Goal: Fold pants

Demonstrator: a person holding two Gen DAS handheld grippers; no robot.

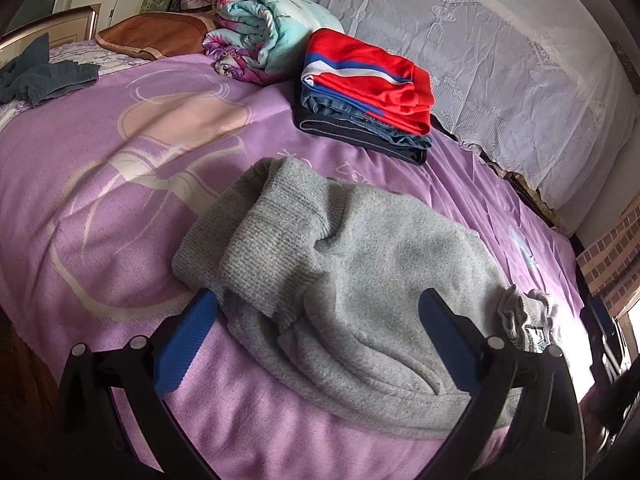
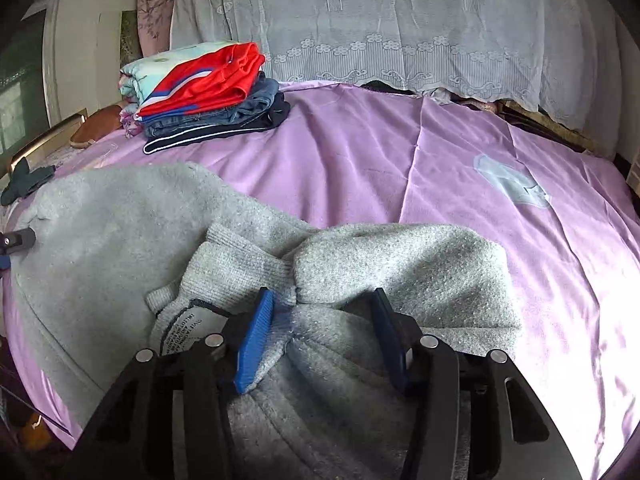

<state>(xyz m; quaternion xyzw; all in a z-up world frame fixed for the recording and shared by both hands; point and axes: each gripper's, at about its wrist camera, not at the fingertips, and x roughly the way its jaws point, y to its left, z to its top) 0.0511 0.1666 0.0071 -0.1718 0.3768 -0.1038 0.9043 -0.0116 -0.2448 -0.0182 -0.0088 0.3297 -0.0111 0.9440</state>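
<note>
Purple bedding [image 1: 120, 208] fills most of both views, and a pale lace cover [image 1: 500, 60] is draped along the top and upper right of the frames. A rolled floral quilt [image 1: 264, 28] is seen at the upper centre of the left wrist view, with a dark green garment [image 1: 44, 76] lying at the upper left.

Grey knitted pants [image 1: 360, 272] are spread across the lower centre of the left wrist view and the lower left and centre of the right wrist view; they appear already doubled over, with ribbed bands lying on top. A stack of folded clothes [image 1: 368, 92], topped by a red piece, is set beyond them, upper centre in the left view and upper left in the right.

The left gripper [image 1: 320, 320] is held wide apart over the pants, nothing being clasped between its blue pads. The right gripper [image 2: 324, 320] is partly spread around a bunched fold of grey knit; whether the cloth is actually pinched cannot be told.

The fold is judged to be well along, with one more fold or a tidying of the bundle in hand. For the next move, a firm pinch on the bunched edge is likely called for, so that the layers can be lifted together without slipping apart.
</note>
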